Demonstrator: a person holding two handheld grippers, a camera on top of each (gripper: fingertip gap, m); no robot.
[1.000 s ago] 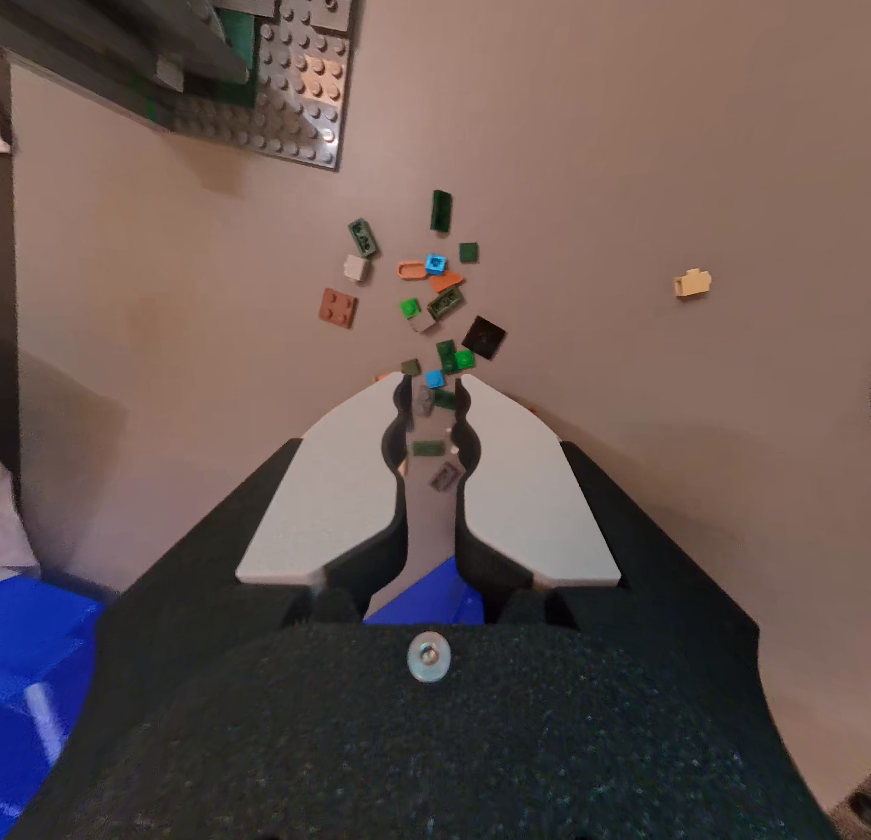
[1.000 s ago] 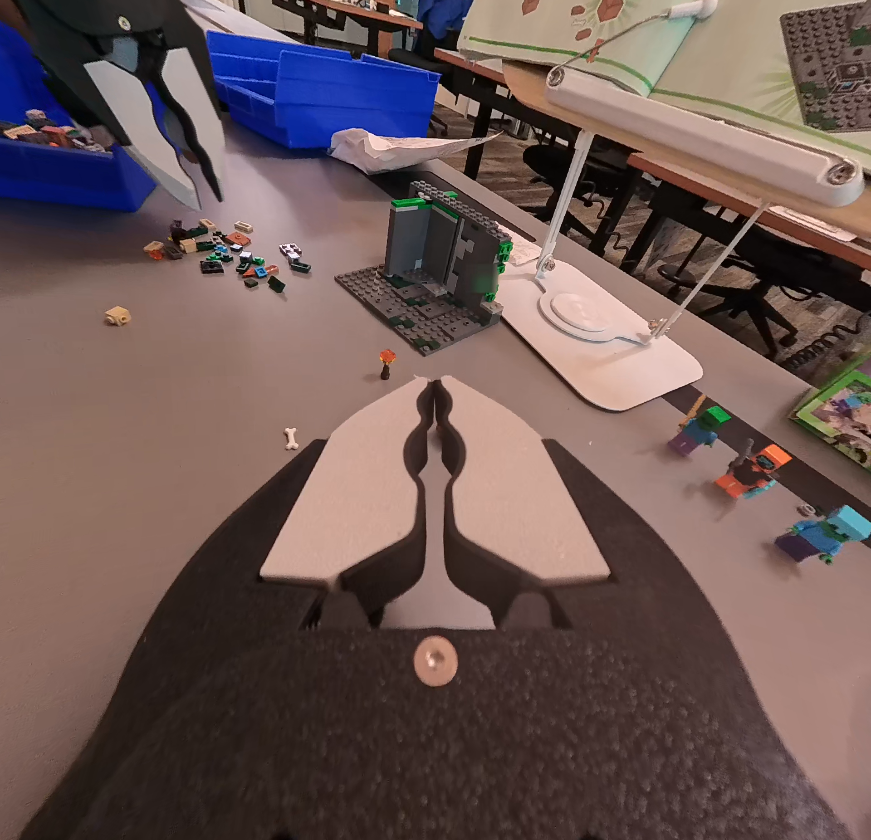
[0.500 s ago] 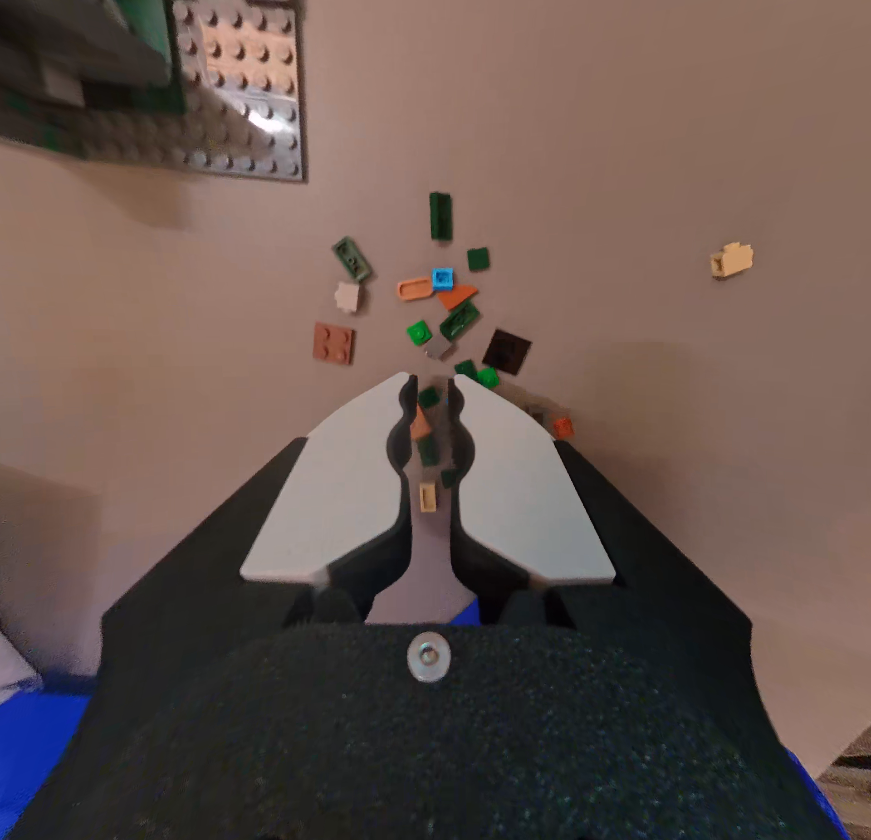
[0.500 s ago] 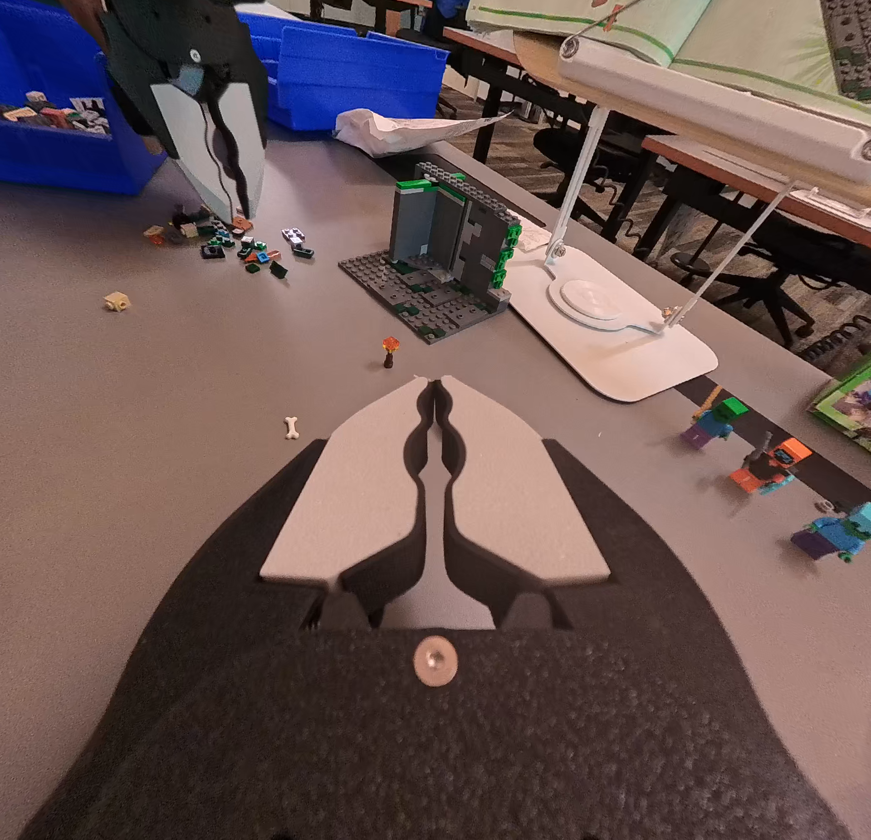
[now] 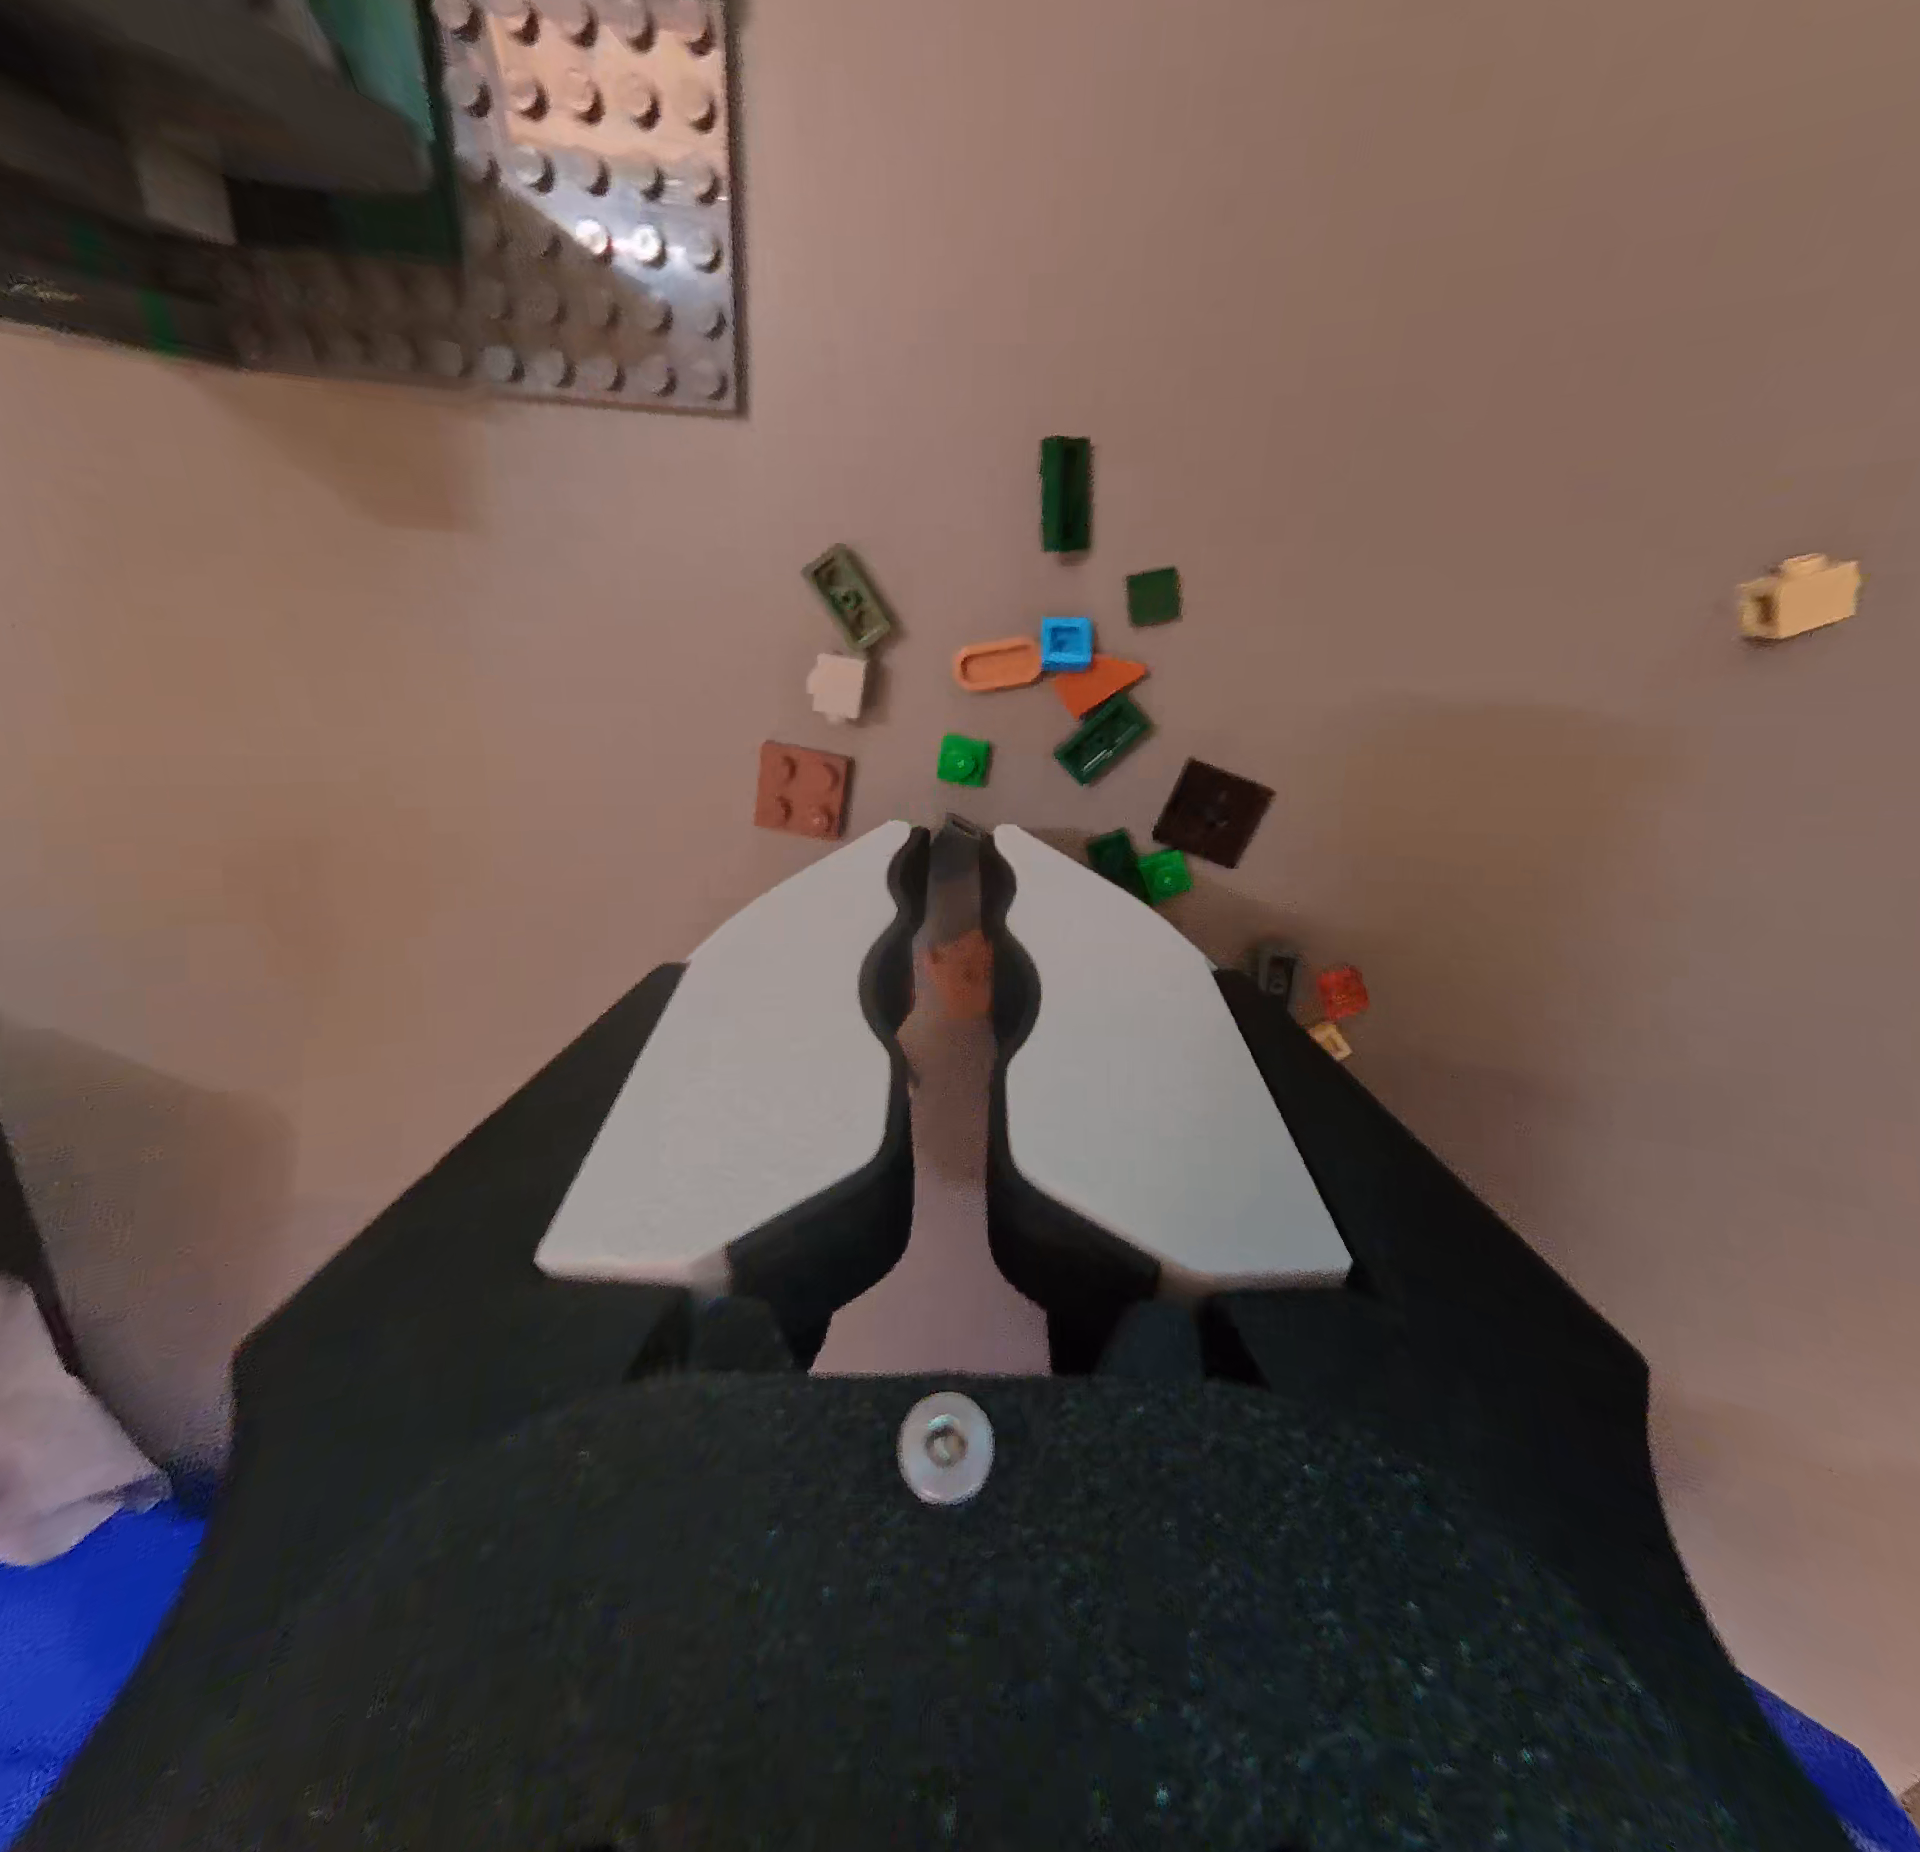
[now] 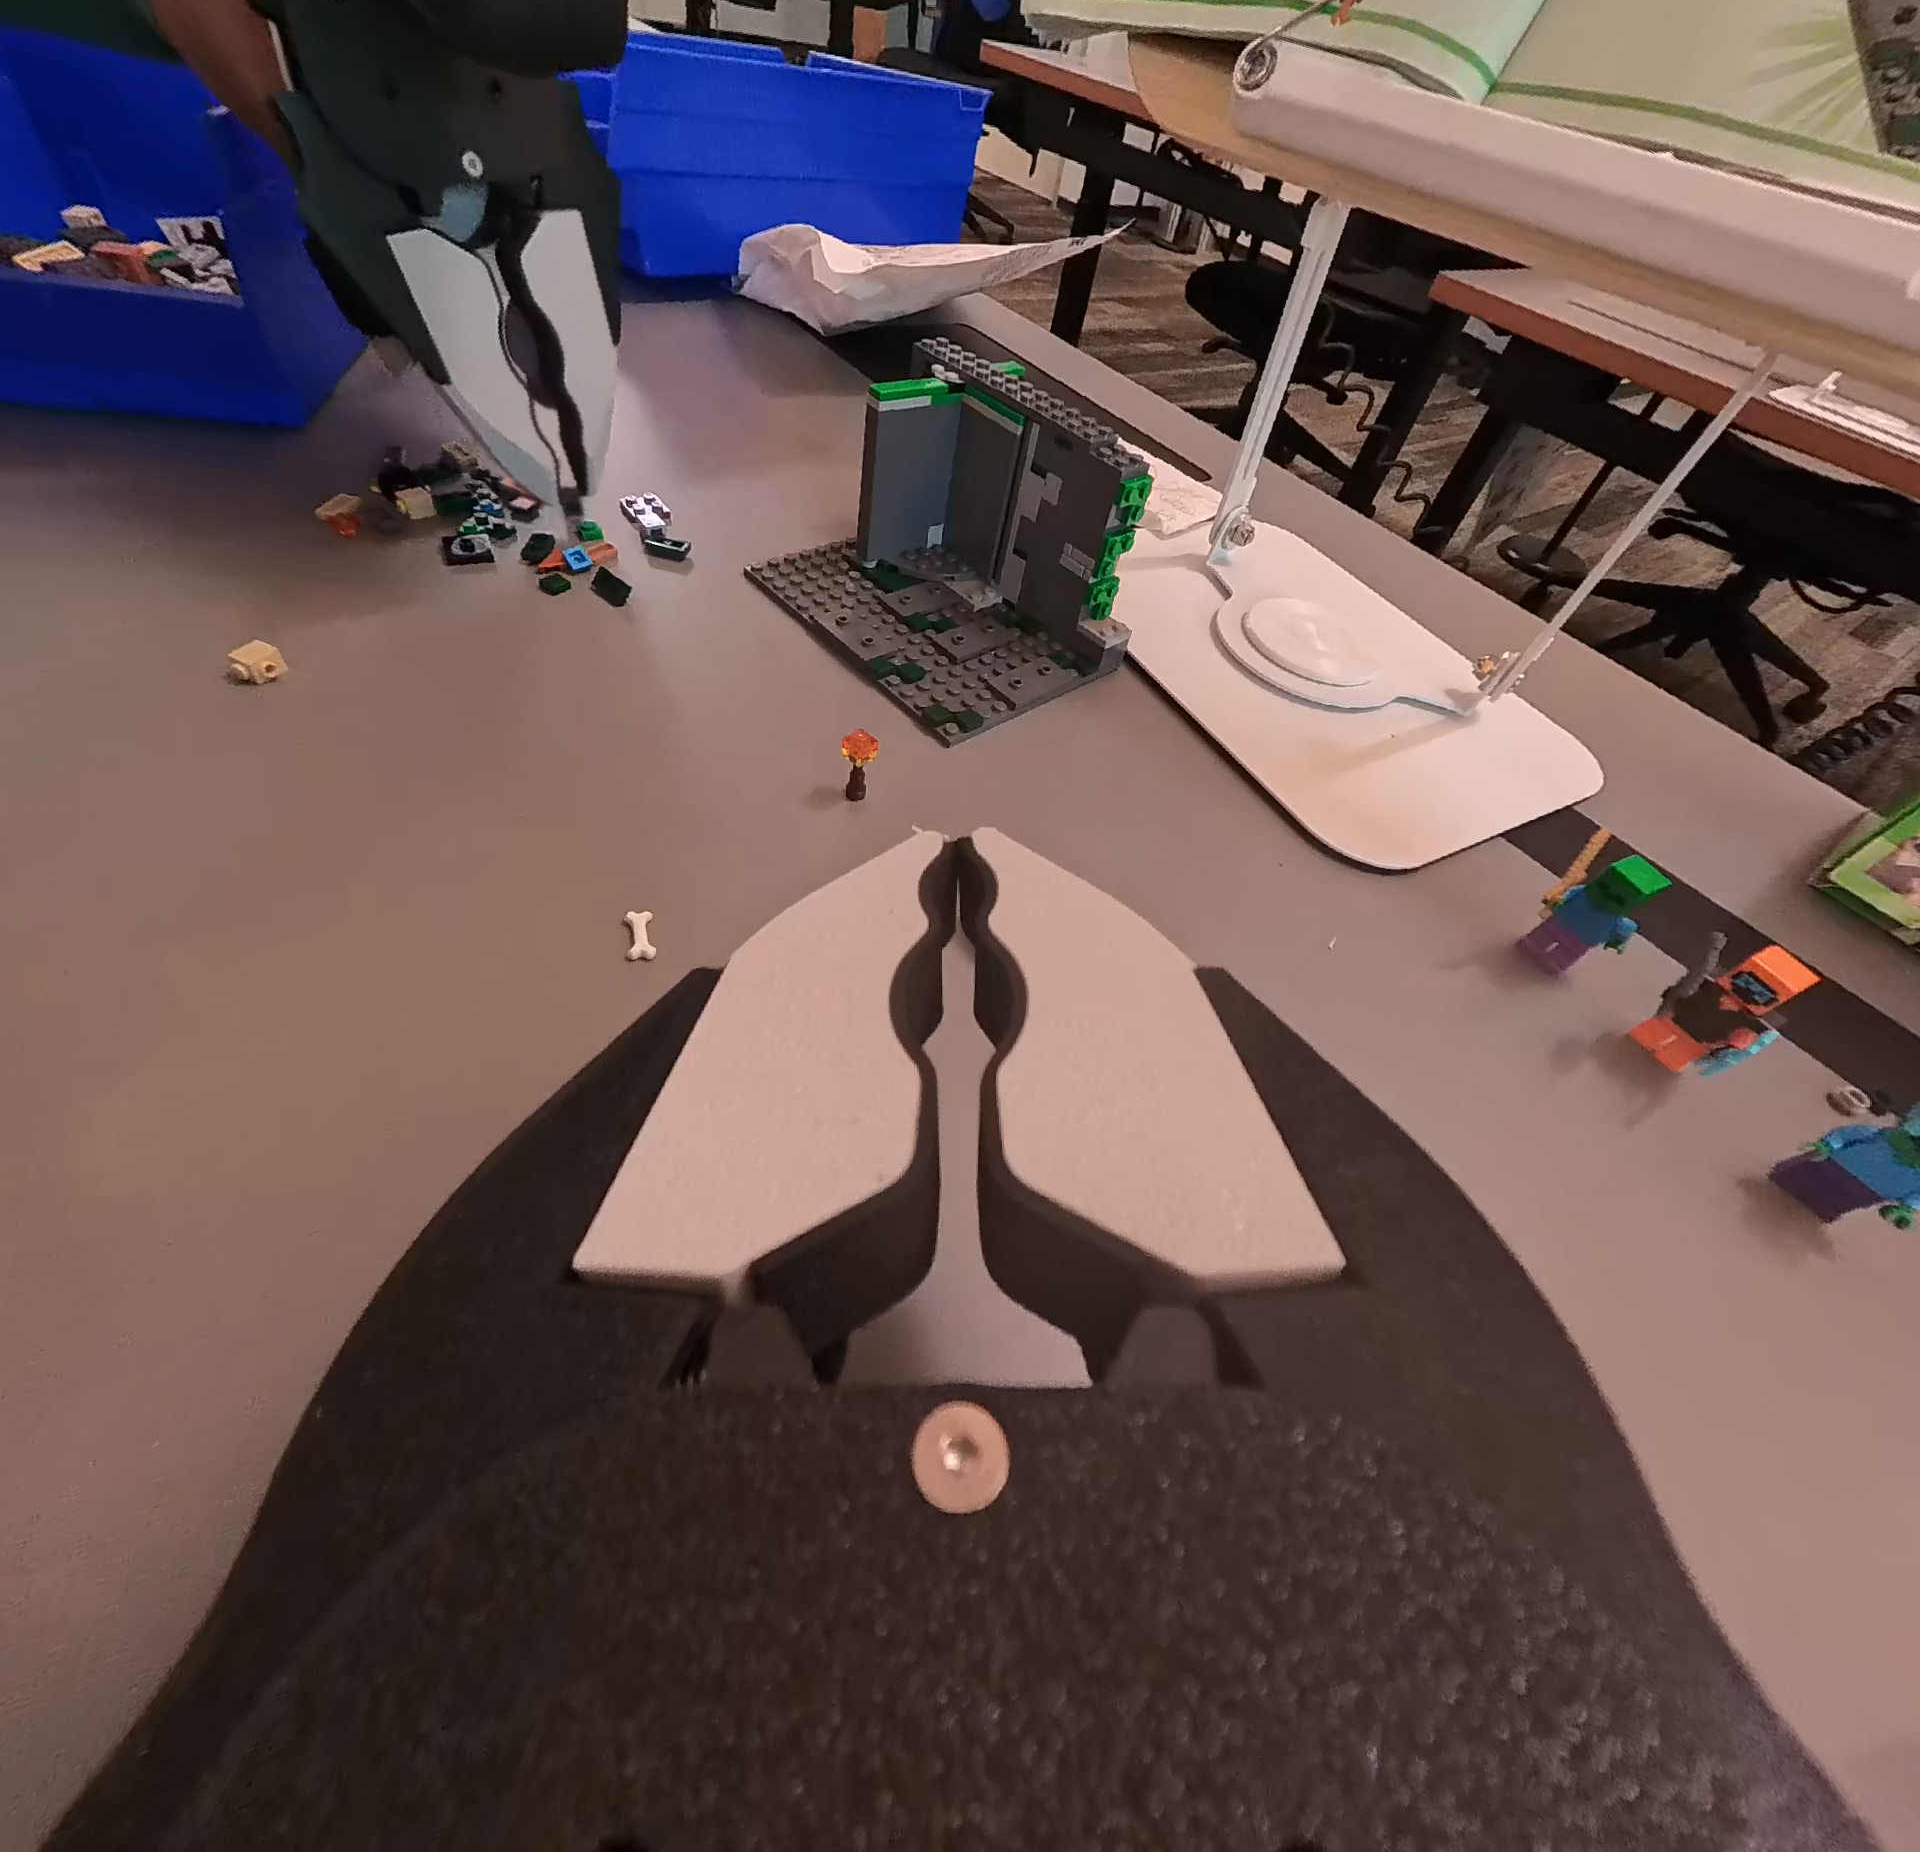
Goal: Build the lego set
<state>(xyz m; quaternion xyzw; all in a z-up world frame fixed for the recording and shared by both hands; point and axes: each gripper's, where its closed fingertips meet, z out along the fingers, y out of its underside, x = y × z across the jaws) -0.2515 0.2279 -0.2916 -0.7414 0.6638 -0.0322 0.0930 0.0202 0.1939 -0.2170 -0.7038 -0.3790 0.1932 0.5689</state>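
My left gripper (image 5: 954,841) is down on the pile of loose small pieces (image 5: 1039,711) and is shut on a small grey piece (image 5: 956,857) at its tips. In the right wrist view it (image 6: 566,498) touches the table at the near edge of the pile (image 6: 520,535). The half-built grey and green wall on its studded baseplate (image 6: 997,514) stands right of the pile. Its baseplate corner (image 5: 623,244) shows at the top left of the left wrist view. My right gripper (image 6: 958,841) is shut and empty, above bare table in front of the build.
A tan brick (image 6: 257,661) lies alone left of the pile. A small torch piece (image 6: 858,763) and a white bone (image 6: 640,935) lie near my right gripper. Blue bins (image 6: 790,171) stand at the back, a white stand base (image 6: 1351,722) and minifigures (image 6: 1590,914) to the right. The left gripper's tips are roughly 30 centimeters from the right gripper's.
My left gripper has come down from above the pile onto it and its fingers have closed on the grey piece. My right gripper has stayed shut and barely moved.
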